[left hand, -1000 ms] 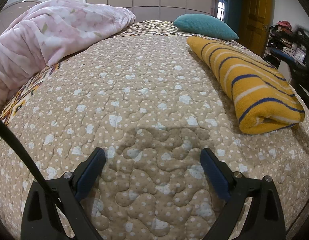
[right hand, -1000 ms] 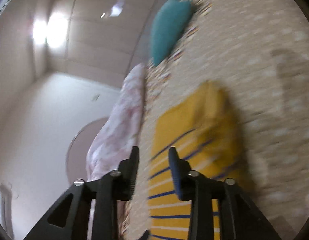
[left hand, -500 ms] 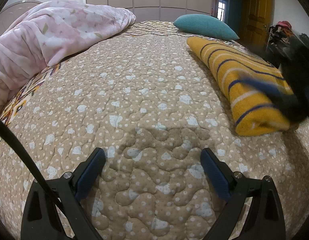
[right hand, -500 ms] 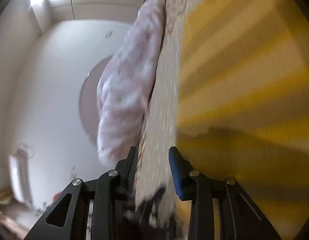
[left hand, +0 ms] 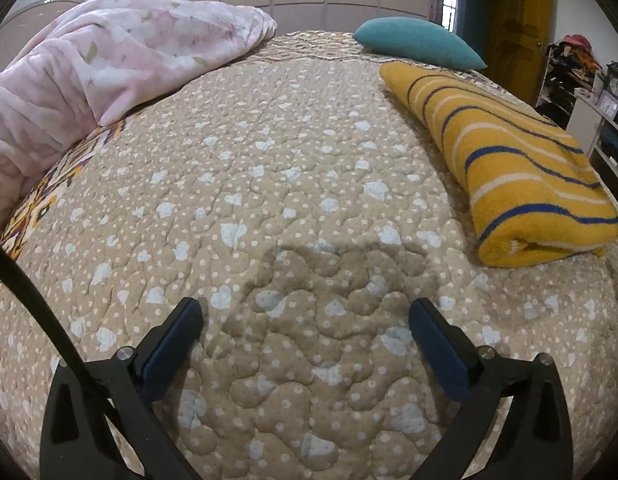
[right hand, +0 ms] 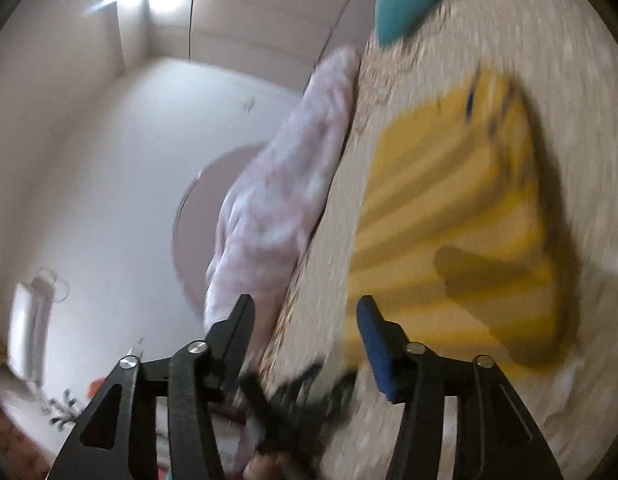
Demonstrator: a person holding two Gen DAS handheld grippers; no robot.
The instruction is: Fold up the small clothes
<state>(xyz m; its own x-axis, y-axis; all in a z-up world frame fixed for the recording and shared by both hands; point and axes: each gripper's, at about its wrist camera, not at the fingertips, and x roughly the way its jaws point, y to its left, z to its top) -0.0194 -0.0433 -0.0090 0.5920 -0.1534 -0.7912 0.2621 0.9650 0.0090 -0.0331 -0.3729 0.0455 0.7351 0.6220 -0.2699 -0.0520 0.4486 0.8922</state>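
A folded yellow cloth with blue and white stripes lies on the right side of the bed, its rolled end toward me. My left gripper hovers over the tan quilt to the left of the cloth; its jaws are opening wide with nothing between them. The right wrist view is blurred and tipped sideways. There my right gripper is drawn back from the yellow cloth, and its jaws are opening with nothing between them.
A pink flowered blanket is heaped at the bed's far left, and a teal pillow lies at the head. Cluttered shelves and a wooden door stand past the right edge. A black cable crosses the left.
Half a second ago the right gripper was at the cloth's near end in the left view; now it is gone from there. Its jaws have spread and its view has pulled back. The left jaws widened slightly.
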